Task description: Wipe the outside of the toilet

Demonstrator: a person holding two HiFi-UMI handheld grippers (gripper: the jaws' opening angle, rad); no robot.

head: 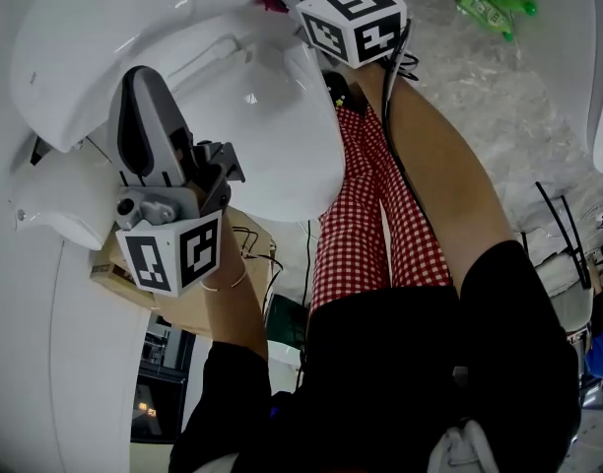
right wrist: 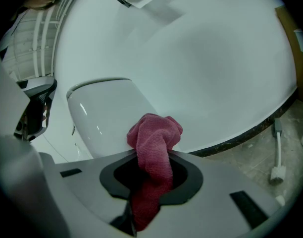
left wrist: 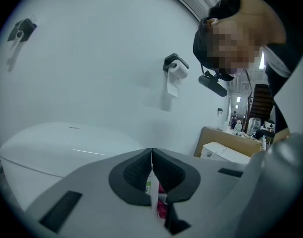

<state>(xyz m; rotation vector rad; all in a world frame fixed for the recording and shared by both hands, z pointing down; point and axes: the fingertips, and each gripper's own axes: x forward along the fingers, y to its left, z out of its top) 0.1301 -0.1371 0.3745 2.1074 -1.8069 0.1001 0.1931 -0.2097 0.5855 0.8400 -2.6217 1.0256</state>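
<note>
Toilet, white with its lid down, stands against the white wall. The right gripper pinches a red cloth, whose bunched end sits in front of the bowl's outer side; whether it touches is unclear. The left gripper hangs by the lid's left edge, jaws pressed together, with a thin white-and-pink scrap showing behind their tips.
</note>
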